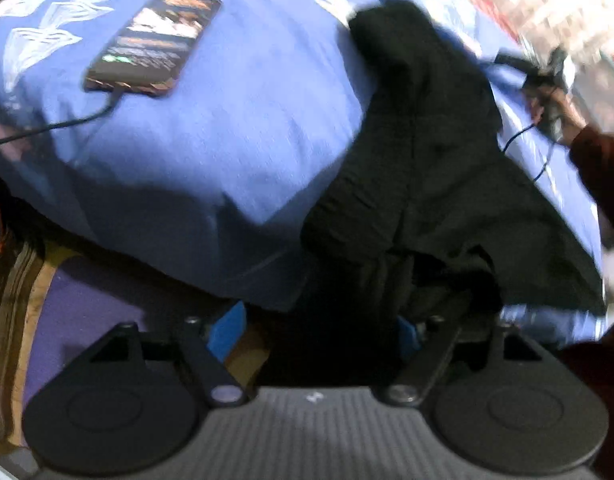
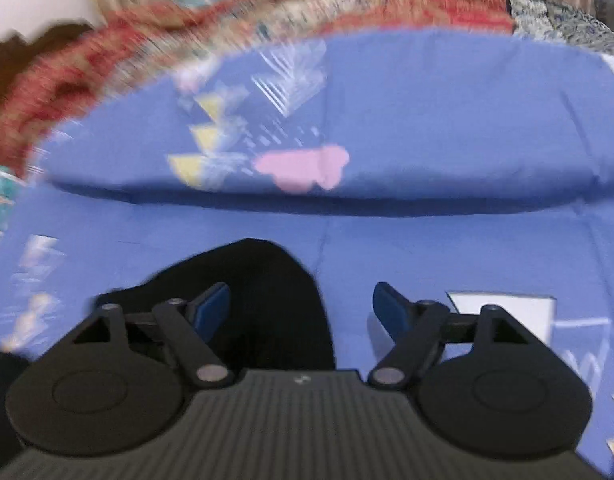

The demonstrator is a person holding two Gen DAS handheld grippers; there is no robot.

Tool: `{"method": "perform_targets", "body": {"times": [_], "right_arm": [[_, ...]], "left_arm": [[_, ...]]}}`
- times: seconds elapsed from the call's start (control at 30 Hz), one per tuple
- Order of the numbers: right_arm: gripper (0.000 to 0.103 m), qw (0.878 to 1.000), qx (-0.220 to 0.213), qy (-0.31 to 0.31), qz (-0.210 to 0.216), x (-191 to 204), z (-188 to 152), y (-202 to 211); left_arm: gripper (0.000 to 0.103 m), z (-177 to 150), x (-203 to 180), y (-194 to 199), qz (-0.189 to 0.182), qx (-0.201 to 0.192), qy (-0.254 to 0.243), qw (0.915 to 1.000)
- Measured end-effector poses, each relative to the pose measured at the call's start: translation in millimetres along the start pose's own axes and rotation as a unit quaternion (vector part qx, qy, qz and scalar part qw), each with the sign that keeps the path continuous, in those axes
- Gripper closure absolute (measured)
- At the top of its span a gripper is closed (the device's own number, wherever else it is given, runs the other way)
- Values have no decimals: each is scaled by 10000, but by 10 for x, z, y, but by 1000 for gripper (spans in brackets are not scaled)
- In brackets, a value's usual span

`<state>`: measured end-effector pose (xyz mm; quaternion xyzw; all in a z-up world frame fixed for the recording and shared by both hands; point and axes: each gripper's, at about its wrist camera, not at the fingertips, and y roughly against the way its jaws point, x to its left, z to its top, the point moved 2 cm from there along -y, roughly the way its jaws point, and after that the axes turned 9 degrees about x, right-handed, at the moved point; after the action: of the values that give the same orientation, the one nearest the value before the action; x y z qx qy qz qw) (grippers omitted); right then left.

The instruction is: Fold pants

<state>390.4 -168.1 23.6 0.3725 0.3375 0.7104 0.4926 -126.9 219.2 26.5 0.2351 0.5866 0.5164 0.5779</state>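
My left claw (image 1: pixel 319 332) stands spread at the bed's (image 1: pixel 227 128) near edge, the pants (image 1: pixel 435 152) hanging loose between its pads, unclamped. Phone (image 1: pixel 155 40) on its cable (image 1: pixel 67 122) lies towards the far left corner; open sheet between. My right claw (image 2: pixel 303 308) hovers apart over the far pant end, empty. Judgement: between folds; next, regrip both ends. Pillow (image 2: pixel 427 120) beyond, room ample.

Left black two-finger gripper with blue pads (image 1: pixel 321 332): jaws spread wide, angled steeply downward, pads clear of contact as far as the dark view shows. Right black two-finger gripper with blue pads (image 2: pixel 301 306): jaws spread wide, angled downward, nothing clamped between the pads. In the left wrist view, the person's dark red sleeve (image 1: pixel 599 168) extends from the right edge toward the far right; the hand (image 1: pixel 547 106) there grasps the right gripper's handle, heavily blurred.
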Motion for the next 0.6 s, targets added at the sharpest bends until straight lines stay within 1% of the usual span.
{"method": "perform_targets", "body": {"times": [0.03,0.07,0.1,0.17,0.2,0.23,0.27,0.3,0.33,0.4,0.43,0.47,0.5,0.53,0.6], "right_arm": [[55,9996,233,-102,118,31,-7,-138],[96,9988,409,-146,245,54,-38,-203],[95,9991,319,-119,235,105,-74,-174],[95,9994,-283,71,193,138,-97,129],[95,9977,-620,-118,262,32,-92,350],[95,9937,-910,-496,430,-158,-83,594],[95,9858,-1215,-984,619,-417,-119,876],[95,9783,-1418,-1314,741,-663,-188,1117],[95,9722,-1631,-1532,691,-893,-315,1373],[95,9667,-1948,-1633,300,-1226,-628,1794],[95,9635,-2023,-1749,148,-1394,-835,1973],[95,9603,-2016,-1929,-10,-1581,-1129,2142],[94,9590,-1912,-2084,-182,-1754,-1387,2246],[89,9581,-1689,-2276,-418,-1886,-1706,2343],[86,9521,-1401,-2586,-832,-2013,-2205,2429]], "left_arm": [[28,20,-8,43,-78,-134,64,9999],[28,71,-11,99,-131,-271,75,9995],[28,126,-35,141,-143,-400,68,9991],[29,254,-83,283,-273,-744,-81,9968],[29,321,-76,373,-334,-949,-112,9949],[29,405,-32,489,-396,-1188,-79,9921],[28,458,33,577,-446,-1378,7,9895],[28,508,118,653,-458,-1563,178,9865],[28,557,181,691,-468,-1683,328,9841],[28,739,230,703,-376,-1883,487,9802],[28,877,190,675,-283,-1963,426,9792],[28,1015,140,628,-238,-1993,313,9792],[28,1172,78,558,-191,-1977,183,9799],[27,1344,-13,448,-153,-1934,-8,9810],[27,1680,-226,173,-73,-1787,-343,9833]]}}
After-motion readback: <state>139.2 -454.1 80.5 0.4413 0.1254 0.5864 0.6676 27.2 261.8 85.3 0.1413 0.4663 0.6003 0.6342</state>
